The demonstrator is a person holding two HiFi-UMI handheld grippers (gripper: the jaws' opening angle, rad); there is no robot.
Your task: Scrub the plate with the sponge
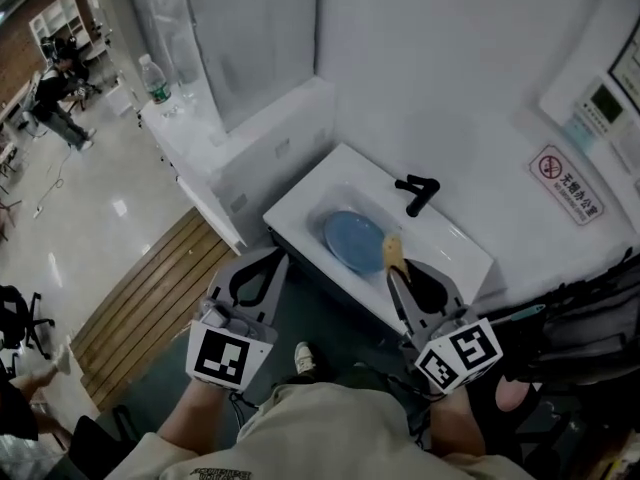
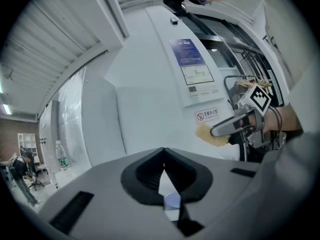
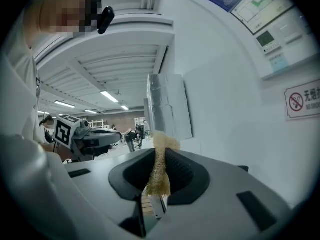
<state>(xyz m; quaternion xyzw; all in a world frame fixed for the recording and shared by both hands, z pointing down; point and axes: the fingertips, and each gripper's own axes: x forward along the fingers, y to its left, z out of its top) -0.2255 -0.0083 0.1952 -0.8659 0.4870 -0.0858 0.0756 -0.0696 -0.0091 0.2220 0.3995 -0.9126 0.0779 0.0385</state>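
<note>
A round blue plate (image 1: pixel 354 240) lies in the white sink (image 1: pixel 300 200), left of the black faucet (image 1: pixel 418 193). My right gripper (image 1: pixel 395 268) is shut on a yellow sponge (image 1: pixel 392 250), which pokes out over the sink's near rim beside the plate. The right gripper view shows the sponge (image 3: pixel 160 166) pinched upright between the jaws. My left gripper (image 1: pixel 271 259) is shut with nothing in it and hangs just short of the sink's left near corner. A sliver of the plate (image 2: pixel 172 200) shows below the closed jaws in the left gripper view, and the right gripper (image 2: pixel 216 132) with the sponge (image 2: pixel 209 135) shows at the right.
A water bottle (image 1: pixel 152 78) stands on a white ledge (image 1: pixel 190 133) to the left of the sink. A wooden slat platform (image 1: pixel 150 298) lies on the floor at lower left. A no-smoking sign (image 1: pixel 567 183) hangs on the wall, and dark bags (image 1: pixel 590 318) sit at the right.
</note>
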